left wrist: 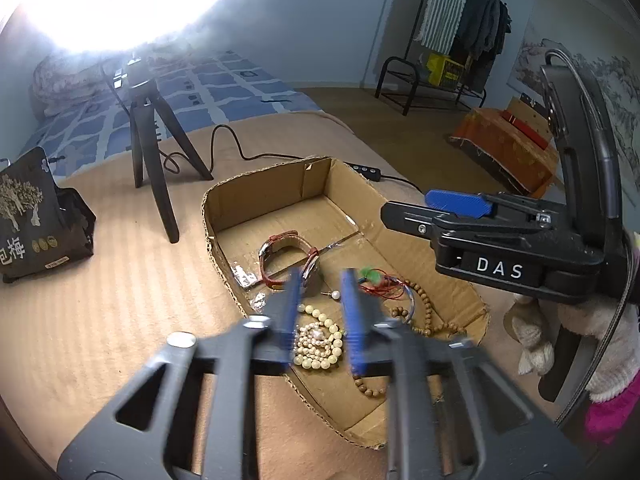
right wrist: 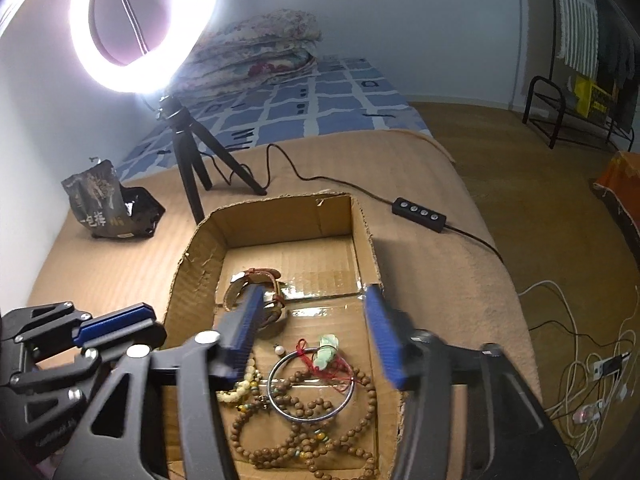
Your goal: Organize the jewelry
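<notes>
A shallow cardboard box point(left wrist: 256, 196) point(right wrist: 208, 240) on the bed holds jewelry. In it lie a red-strap watch point(left wrist: 280, 256) point(right wrist: 256, 284), a cream pearl bracelet point(left wrist: 320, 340) point(right wrist: 244, 388), a pearl stud point(left wrist: 334, 294) point(right wrist: 279, 349), a green jade pendant on red cord point(right wrist: 328, 354) point(left wrist: 370, 276), a silver bangle point(right wrist: 310, 416) and brown wooden beads point(right wrist: 304, 448) point(left wrist: 424, 312). My left gripper point(left wrist: 320, 316) is open and empty above the pearls. My right gripper point(right wrist: 316, 340) is open and empty above the bangle; it also shows in the left wrist view point(left wrist: 460, 204).
A ring light point(right wrist: 140, 24) on a black tripod point(left wrist: 152, 148) point(right wrist: 192, 152) stands behind the box, its cable and remote point(right wrist: 420, 209) trailing right. A black bag point(left wrist: 36, 224) point(right wrist: 108, 204) sits at the left. The bed edge drops to the floor on the right.
</notes>
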